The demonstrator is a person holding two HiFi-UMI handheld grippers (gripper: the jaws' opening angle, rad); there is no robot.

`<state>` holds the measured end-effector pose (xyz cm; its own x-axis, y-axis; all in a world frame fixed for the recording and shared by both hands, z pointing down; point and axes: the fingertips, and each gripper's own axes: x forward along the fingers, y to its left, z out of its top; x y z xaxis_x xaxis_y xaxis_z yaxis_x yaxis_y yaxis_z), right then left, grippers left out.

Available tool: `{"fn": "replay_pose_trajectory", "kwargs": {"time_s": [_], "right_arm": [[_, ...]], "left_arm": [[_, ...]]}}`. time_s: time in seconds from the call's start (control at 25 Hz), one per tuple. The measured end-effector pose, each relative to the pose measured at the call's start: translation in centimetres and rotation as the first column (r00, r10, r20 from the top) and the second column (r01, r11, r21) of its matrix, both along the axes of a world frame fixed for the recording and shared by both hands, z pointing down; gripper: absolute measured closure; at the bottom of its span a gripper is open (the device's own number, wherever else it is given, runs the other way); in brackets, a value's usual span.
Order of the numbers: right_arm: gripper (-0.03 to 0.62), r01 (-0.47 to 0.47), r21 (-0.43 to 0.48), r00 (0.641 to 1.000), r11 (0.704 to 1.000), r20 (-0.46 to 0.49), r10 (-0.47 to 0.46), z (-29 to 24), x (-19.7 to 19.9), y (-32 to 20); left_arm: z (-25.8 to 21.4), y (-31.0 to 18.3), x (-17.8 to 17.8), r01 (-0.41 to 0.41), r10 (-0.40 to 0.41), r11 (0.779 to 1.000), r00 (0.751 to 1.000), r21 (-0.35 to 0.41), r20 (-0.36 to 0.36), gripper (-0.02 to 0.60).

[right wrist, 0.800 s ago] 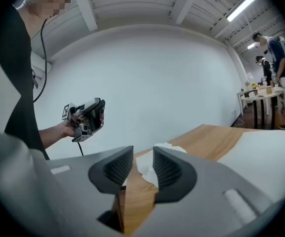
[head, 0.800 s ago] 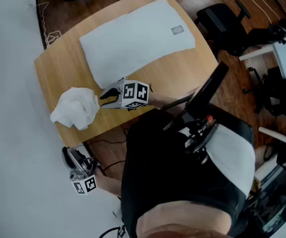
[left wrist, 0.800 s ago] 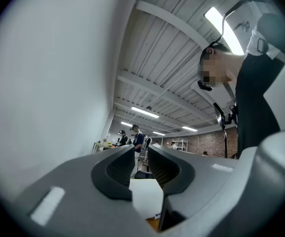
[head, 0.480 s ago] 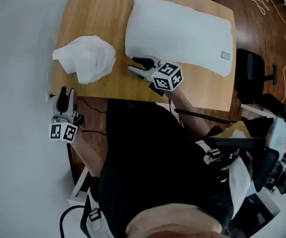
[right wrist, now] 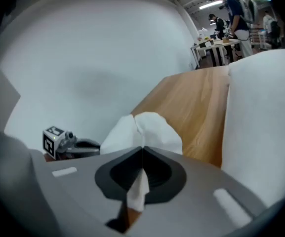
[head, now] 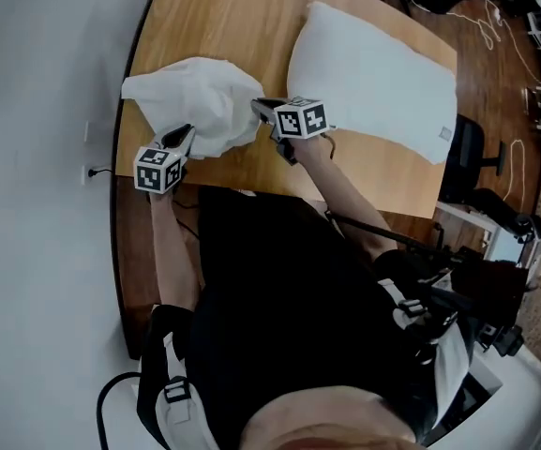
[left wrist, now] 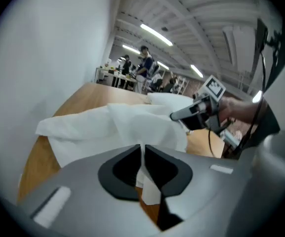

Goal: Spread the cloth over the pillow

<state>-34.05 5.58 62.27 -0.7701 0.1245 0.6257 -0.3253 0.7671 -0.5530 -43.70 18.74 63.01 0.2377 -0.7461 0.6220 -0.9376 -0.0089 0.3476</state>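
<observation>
Half a second earlier the left gripper [head: 187,132] was hanging beyond the near edge of the table [head: 214,17], away from the work, and the right gripper [head: 258,107] was alone over the table, between cloth and pillow. Now both have arrived at the cloth [head: 200,97], one at each side of it. In the left gripper view the jaws are almost together, with a thin fold of white cloth pinched between them. In the right gripper view the jaws are fully closed, also on a fold of the cloth. The cloth is still a crumpled heap at the near left corner of the table, and the pillow [head: 373,78] lies just beside it to the right, not yet covered. With two holds taken, the task seems ready for lifting and opening the cloth toward the pillow. A small grey label [head: 443,134] sits near the pillow's right end, but its print is too small to read; the cubes show only square markers.
</observation>
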Motion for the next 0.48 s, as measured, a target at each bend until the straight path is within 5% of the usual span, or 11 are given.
{"fn": "replay_pose_trajectory", "kwargs": {"time_s": [0.12, 0.2, 0.28, 0.36, 0.4, 0.48], "right_arm": [[0.588, -0.064, 0.128, 0.987, 0.99, 0.151, 0.045, -7.6, -4.3, -3.9], [0.589, -0.063, 0.37, 0.963, 0.927, 0.268, -0.041, -16.6, -7.5, -4.7], [0.589, -0.014, 0.656, 0.922, 0.755, 0.301, -0.244, -25.3, -9.9, -1.8], [0.588, 0.157, 0.818, 0.884, 0.553, 0.133, -0.448, -27.2, -10.6, 4.0], [0.588, 0.281, 0.822, 0.856, 0.496, 0.019, -0.516, -24.7, -10.4, 7.3], [0.589, 0.535, 0.726, 0.75, 0.432, -0.172, -0.639, -15.5, -8.7, 13.9]], "left_arm": [[-3.0, 3.3, -4.4, 0.116, -0.1, 0.986, 0.986, 0.119, -0.131, 0.572], [-3.4, 6.9, -6.6, 0.118, -0.1, 0.987, 0.981, 0.106, -0.166, 0.572], [-1.7, 10.9, -5.4, -0.026, 0.025, 1.0, 0.978, -0.002, -0.207, 0.572], [1.0, 14.9, -3.1, -0.2, 0.161, 0.968, 0.959, -0.154, -0.234, 0.571], [2.0, 16.4, -2.9, -0.223, 0.175, 0.952, 0.958, -0.21, -0.227, 0.571], [2.3, 18.1, -4.8, -0.143, 0.092, 0.962, 0.972, -0.234, -0.217, 0.571]]}}
